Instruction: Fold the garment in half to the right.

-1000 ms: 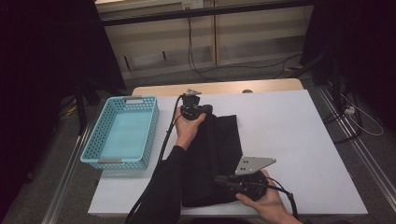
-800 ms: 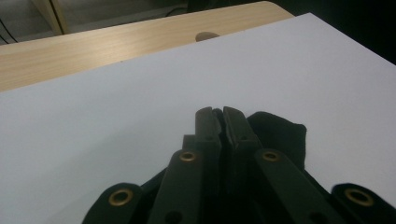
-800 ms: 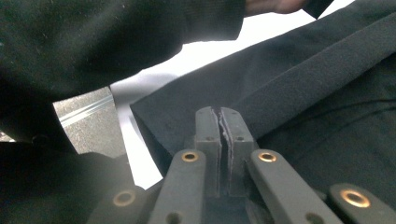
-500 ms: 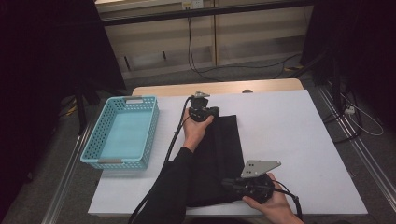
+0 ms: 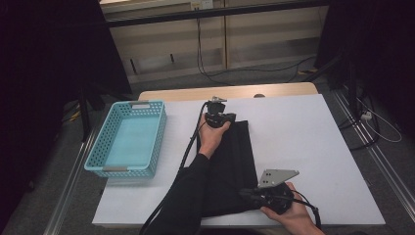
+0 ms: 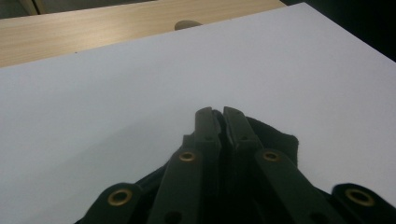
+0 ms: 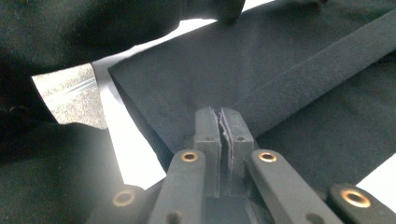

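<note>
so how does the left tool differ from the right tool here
The left tool sits at the black cloth's far edge, while the right tool is at its near edge. The right tool carries a grey three-cornered plate; the left tool shows a smaller mount. Both have their jaws shut on the cloth.

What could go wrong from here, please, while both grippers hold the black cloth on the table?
1. The left gripper pinches just the far corner of the black cloth, so the fabric may slip out if it is pulled.
2. The right gripper grips the near edge beside a folded band; uneven pulling could undo that fold.
3. The person's left sleeve lies across the cloth and might drag or crease it.
</note>
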The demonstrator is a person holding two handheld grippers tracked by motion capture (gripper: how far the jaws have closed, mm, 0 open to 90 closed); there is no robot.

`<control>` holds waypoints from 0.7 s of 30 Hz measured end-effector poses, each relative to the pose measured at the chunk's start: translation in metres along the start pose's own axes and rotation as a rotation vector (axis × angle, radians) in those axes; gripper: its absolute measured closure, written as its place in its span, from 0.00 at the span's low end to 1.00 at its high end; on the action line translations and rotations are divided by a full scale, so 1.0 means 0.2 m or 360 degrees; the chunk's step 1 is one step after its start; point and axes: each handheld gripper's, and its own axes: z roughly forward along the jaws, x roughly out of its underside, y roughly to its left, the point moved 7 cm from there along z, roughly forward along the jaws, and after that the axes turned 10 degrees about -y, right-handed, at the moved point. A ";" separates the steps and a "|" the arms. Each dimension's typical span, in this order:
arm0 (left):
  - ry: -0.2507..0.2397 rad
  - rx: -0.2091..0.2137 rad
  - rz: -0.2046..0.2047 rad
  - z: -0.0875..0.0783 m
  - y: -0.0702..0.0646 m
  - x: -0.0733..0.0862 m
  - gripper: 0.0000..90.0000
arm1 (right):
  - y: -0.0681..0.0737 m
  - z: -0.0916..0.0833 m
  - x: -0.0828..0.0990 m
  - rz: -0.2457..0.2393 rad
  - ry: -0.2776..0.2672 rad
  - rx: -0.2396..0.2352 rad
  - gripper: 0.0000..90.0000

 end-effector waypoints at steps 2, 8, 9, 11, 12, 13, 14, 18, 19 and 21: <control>0.0011 0.0001 -0.0001 0.01 0.00 0.01 0.95 | 0.00 0.00 0.01 -0.0034 0.0019 0.0017 0.97; 0.0020 -0.0004 -0.0022 0.05 0.01 0.04 0.95 | -0.01 0.00 0.02 -0.0038 0.0032 0.0035 0.97; 0.0032 -0.0011 -0.0012 0.06 0.01 0.04 0.95 | -0.02 -0.01 0.03 -0.0036 0.0037 0.0041 0.97; 0.0030 -0.0013 -0.0014 0.07 0.01 0.05 0.95 | -0.03 -0.01 0.04 -0.0023 0.0051 0.0052 0.97; 0.0035 -0.0013 -0.0007 0.07 0.01 0.06 0.95 | -0.04 -0.02 0.05 -0.0017 0.0060 0.0054 0.97; 0.0036 -0.0011 -0.0008 0.07 0.00 0.06 0.94 | -0.04 -0.02 0.05 -0.0008 0.0066 0.0057 0.97; 0.0041 -0.0012 -0.0007 0.08 0.00 0.07 0.94 | -0.04 -0.02 0.06 -0.0002 0.0076 0.0057 0.96; 0.0074 0.0002 0.0008 0.08 0.00 0.09 0.93 | -0.04 -0.02 0.09 0.0000 0.0118 0.0038 0.96; 0.0073 0.0015 0.0008 0.09 -0.01 0.09 0.93 | -0.04 -0.01 0.09 0.0004 0.0131 0.0035 0.96; 0.0063 0.0013 0.0016 0.09 -0.02 0.09 0.93 | -0.04 -0.01 0.11 0.0000 0.0151 0.0033 0.96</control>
